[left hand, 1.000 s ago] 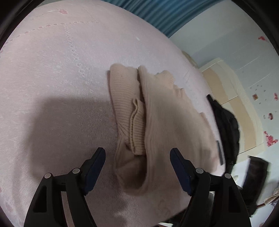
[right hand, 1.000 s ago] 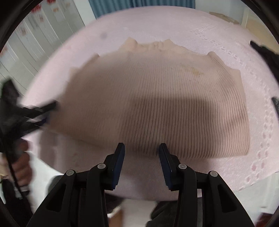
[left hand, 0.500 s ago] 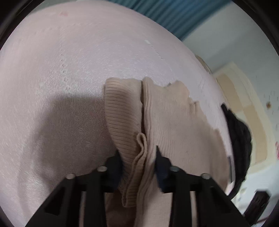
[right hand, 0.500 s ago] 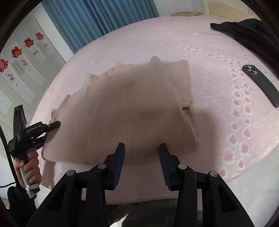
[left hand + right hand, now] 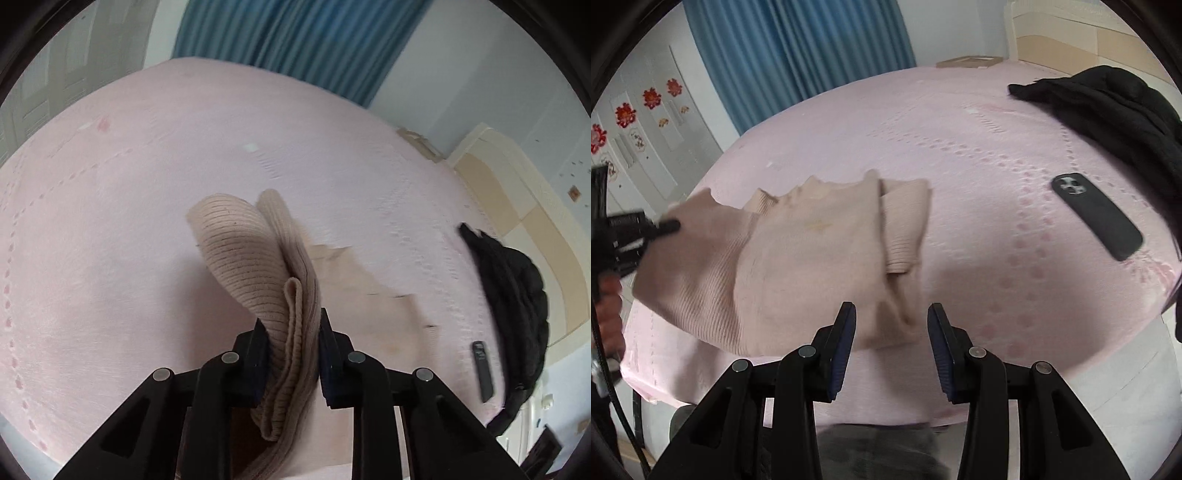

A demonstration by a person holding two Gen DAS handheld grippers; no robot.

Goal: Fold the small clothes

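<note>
A beige ribbed knit sweater (image 5: 798, 258) lies on the pink bed (image 5: 979, 155), with one sleeve folded over its right side. My left gripper (image 5: 290, 334) is shut on the sweater's left edge (image 5: 258, 273) and lifts it off the bed; it shows at the far left of the right wrist view (image 5: 665, 227). My right gripper (image 5: 892, 325) is open and empty, just above the sweater's lower right corner near the bed's front edge.
A black phone (image 5: 1097, 216) lies on the bed right of the sweater, also in the left wrist view (image 5: 482, 365). A black garment (image 5: 1108, 110) is heaped at the far right. Blue curtains (image 5: 798, 51) and white cupboards stand behind the bed.
My left gripper closed on the sweater's edge and raised it off the bed. My right gripper swung right along the hem toward the lower right corner and opened wider.
</note>
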